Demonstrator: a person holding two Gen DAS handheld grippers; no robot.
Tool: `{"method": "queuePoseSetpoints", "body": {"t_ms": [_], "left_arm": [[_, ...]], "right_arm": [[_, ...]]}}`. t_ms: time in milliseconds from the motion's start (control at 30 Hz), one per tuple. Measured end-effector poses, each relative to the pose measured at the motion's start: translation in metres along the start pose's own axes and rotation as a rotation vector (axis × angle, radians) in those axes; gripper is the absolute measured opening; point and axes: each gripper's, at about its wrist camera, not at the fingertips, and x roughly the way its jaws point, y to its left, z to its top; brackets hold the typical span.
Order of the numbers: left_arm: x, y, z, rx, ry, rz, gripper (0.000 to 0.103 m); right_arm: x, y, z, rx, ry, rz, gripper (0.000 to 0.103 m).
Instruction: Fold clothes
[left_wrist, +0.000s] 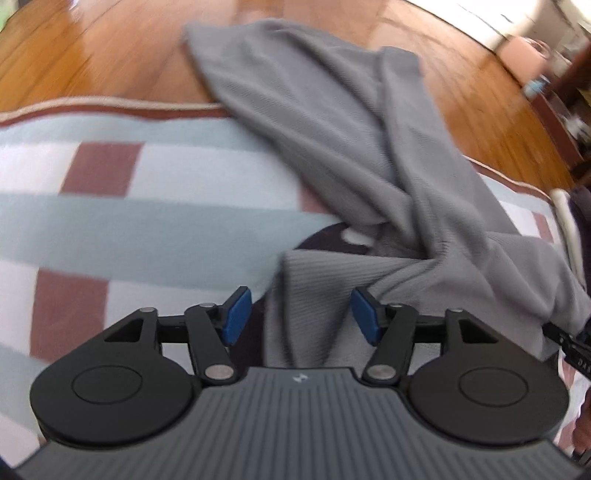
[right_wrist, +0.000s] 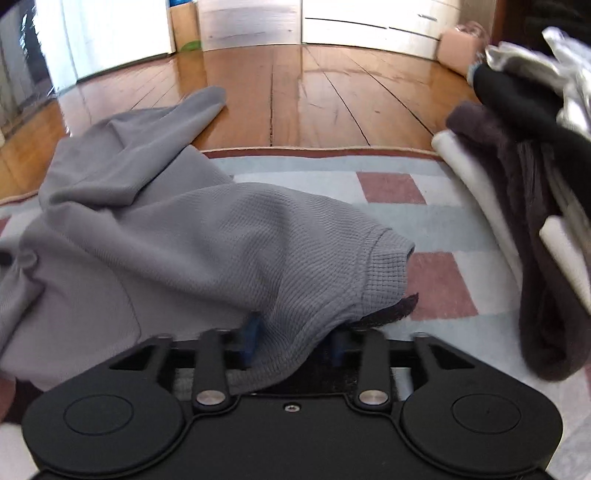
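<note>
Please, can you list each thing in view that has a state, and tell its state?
Grey waffle-knit sweatshirt: crumpled, unfolded, one sleeve reaching onto the wooden floor.
Left gripper: open, fabric between its blue pads.
Right gripper: ribbed cuff draped between its fingers.
Pile of dark and white clothes: stacked on the checked rug.

A grey waffle-knit sweatshirt (right_wrist: 207, 236) is lying rumpled across the checked rug, one sleeve trailing onto the wooden floor. Its ribbed cuff (right_wrist: 384, 266) is hanging lifted near the front; something dark, possibly another garment, is showing beneath it.
</note>
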Motion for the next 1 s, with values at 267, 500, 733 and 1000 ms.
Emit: {"method": "queuePoseSetpoints", "body": {"t_ms": [267, 500, 733, 1000], "left_arm": [[0.026, -0.024, 0.006, 0.106, 0.012, 0.013, 0.083], [-0.001, -0.035, -0.015, 0.262, 0.055, 0.142, 0.009], [-0.04, 0.01, -0.009, 0.109, -0.033, 0.316, 0.016], [-0.042, 0.01, -0.006, -0.003, -0.024, -0.132, 0.065]], "right_arm": [[0.002, -0.031, -0.016, 0.266, 0.075, 0.174, 0.054], [0.006, -0.034, -0.028, 0.313, 0.071, 0.18, 0.054], [0.004, -0.046, -0.029, 0.33, 0.07, 0.175, 0.054], [0.001, -0.044, -0.032, 0.411, 0.099, 0.37, 0.054]]}}
